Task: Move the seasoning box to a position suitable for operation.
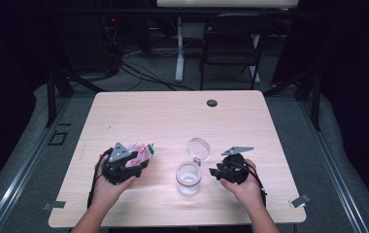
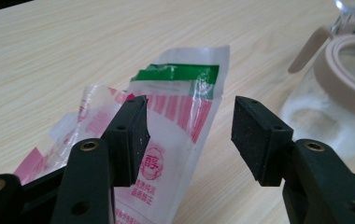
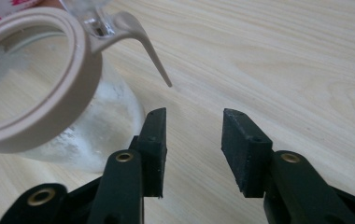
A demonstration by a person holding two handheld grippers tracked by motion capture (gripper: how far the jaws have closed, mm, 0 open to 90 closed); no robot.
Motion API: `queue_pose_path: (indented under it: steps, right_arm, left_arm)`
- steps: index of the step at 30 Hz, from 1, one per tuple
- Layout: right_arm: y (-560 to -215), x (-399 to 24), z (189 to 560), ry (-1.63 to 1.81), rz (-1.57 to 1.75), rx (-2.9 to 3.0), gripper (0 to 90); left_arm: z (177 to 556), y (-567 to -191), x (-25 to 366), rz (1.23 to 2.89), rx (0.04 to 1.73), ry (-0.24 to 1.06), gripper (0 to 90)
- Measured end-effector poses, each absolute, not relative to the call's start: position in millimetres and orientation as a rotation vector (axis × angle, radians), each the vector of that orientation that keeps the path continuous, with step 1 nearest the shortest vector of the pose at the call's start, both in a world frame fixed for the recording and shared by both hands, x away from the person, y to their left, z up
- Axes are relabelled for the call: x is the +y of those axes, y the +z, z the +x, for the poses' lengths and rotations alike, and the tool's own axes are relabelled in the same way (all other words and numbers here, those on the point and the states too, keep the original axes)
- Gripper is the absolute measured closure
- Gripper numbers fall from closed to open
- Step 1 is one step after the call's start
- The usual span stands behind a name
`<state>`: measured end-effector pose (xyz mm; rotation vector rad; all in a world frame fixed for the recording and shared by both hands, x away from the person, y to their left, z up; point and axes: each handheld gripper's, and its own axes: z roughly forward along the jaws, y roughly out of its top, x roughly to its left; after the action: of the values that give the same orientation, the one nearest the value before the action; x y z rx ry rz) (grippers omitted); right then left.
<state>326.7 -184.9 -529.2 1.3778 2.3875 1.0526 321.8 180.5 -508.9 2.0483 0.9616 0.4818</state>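
Note:
A pink-and-white plastic pouch (image 2: pixel 175 112) with a green strip at its top lies on the table, in front of my left gripper (image 2: pixel 189 135). The jaws stand open; the pouch rests against the left pad and the right pad is clear of it. From above, the pouch (image 1: pixel 141 153) pokes out past the left gripper (image 1: pixel 142 162). A glass jar (image 1: pixel 188 178) with a beige rim holds white powder, and its hinged lid (image 1: pixel 198 148) stands open. My right gripper (image 3: pixel 192 144) is open beside the jar (image 3: pixel 49 93), nothing between its jaws; from above, the right gripper (image 1: pixel 214 172) sits just right of the jar.
The wooden table (image 1: pixel 173 116) has a black grommet (image 1: pixel 212 103) near its far edge. A folding chair (image 1: pixel 233 43) and cables stand on the floor beyond the table. Metal clips (image 1: pixel 299 200) sit at the near corners.

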Motion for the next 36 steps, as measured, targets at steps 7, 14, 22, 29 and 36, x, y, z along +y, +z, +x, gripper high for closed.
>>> queue_pose_path:
  steps: [7, 14, 22, 29, 36]
  right_arm:
    - [-531.6, -190.3, 321.1, 0.977, 1.42, 2.381, 53.9]
    - [-532.9, -194.1, 317.4, 0.964, 1.44, 2.364, 51.5]
    - [-535.4, -196.3, 311.8, 0.921, 1.436, 2.357, 51.4]
    - [-534.3, -200.4, 310.2, 0.943, 1.445, 2.327, 51.1]
    - [-533.9, -202.3, 310.3, 0.958, 1.456, 2.313, 51.2]
  left_arm:
    - [326.0, -522.7, 159.1, 2.186, 0.93, 0.601, 41.9]
    - [334.8, -533.5, 156.5, 2.228, 0.965, 0.676, 41.9]
    - [346.3, -543.8, 154.5, 2.246, 1.023, 0.698, 42.0]
    - [352.6, -550.5, 153.6, 2.267, 1.057, 0.75, 44.9]
    - [355.1, -551.5, 155.5, 2.256, 1.1, 0.767, 65.9]
